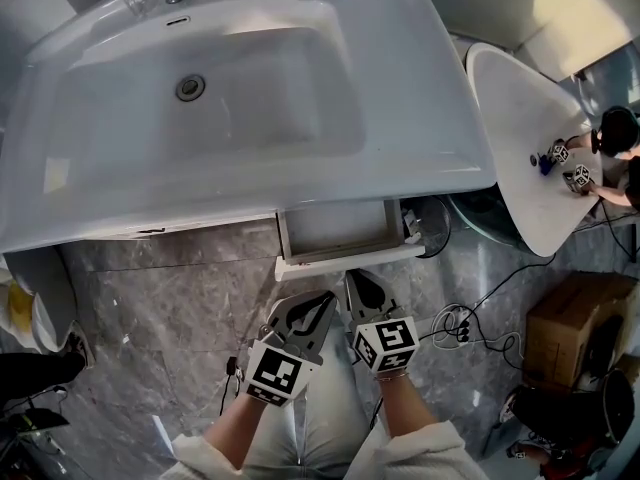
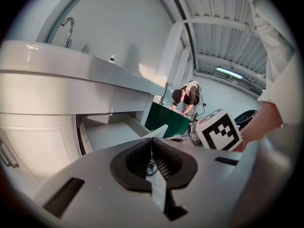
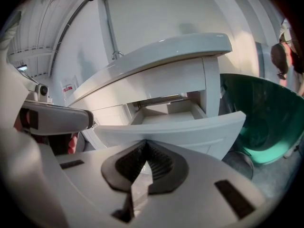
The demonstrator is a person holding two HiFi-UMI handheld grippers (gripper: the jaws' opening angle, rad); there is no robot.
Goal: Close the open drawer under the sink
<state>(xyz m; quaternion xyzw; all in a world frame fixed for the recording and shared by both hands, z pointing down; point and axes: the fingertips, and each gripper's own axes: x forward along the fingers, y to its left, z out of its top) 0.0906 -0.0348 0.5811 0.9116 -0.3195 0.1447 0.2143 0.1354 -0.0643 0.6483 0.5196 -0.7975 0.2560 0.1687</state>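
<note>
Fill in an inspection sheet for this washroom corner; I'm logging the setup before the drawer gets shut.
Surface: grey tiled floor; white sink above.
Job's things: drawer under the sink open, looks empty.
Clutter: cardboard box at right.
Grippers: left gripper and right gripper shut, empty, in front of the drawer.
Cables: cable loops on the floor at right.
Surroundings: a person at a white table.

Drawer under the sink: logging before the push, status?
Left gripper shut, empty; right gripper shut, empty. Drawer open, both grippers just short of its front panel. Nothing between them and it.
</note>
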